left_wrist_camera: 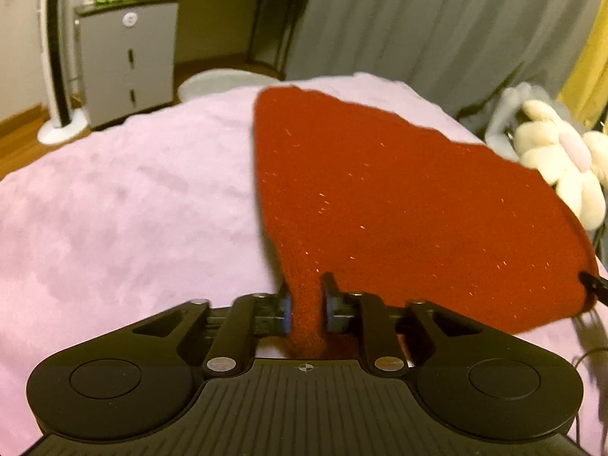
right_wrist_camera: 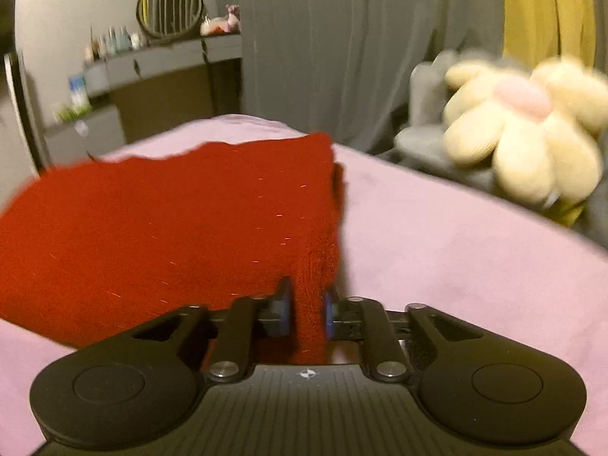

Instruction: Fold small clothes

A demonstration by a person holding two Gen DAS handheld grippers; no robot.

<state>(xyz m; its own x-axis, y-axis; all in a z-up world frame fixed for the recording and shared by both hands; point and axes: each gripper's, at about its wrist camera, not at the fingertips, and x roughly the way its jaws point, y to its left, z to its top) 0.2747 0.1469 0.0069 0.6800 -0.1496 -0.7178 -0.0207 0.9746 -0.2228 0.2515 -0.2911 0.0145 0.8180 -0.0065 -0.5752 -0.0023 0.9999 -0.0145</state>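
Left wrist view: the left gripper [left_wrist_camera: 307, 300] has a bunched corner of a red knit garment [left_wrist_camera: 399, 205] between its blue pads [left_wrist_camera: 287, 311]; both pads appear to press on the fabric, so the fingers are closed on that corner. To the left of the fingers lies bare pink fleece blanket [left_wrist_camera: 114, 209]. Beyond them on the left, past the blanket's far edge, stand a white tower fan [left_wrist_camera: 53, 57] and a grey cabinet [left_wrist_camera: 125, 60]. Ahead of the fingers and to their right the garment spreads out, partly lifted off the blanket. At the garment's far right corner a black fingertip of the right gripper [left_wrist_camera: 592, 285] shows, touching the fabric. Further right, off the blanket, sits a cream flower-shaped plush [left_wrist_camera: 558, 159] before a grey curtain [left_wrist_camera: 437, 19]. Right wrist view: to the left of the fingers the red knit garment [right_wrist_camera: 152, 228] stretches wide over the pink fleece blanket [right_wrist_camera: 456, 247]. The right gripper [right_wrist_camera: 307, 307] has the garment's near right corner between its blue pads [right_wrist_camera: 328, 315]; the fabric fills the gap, so the fingers are clamped on it. To the right of the fingers the blanket is bare, and beyond its edge sits the cream flower-shaped plush [right_wrist_camera: 520, 125]. The picture is motion-blurred.
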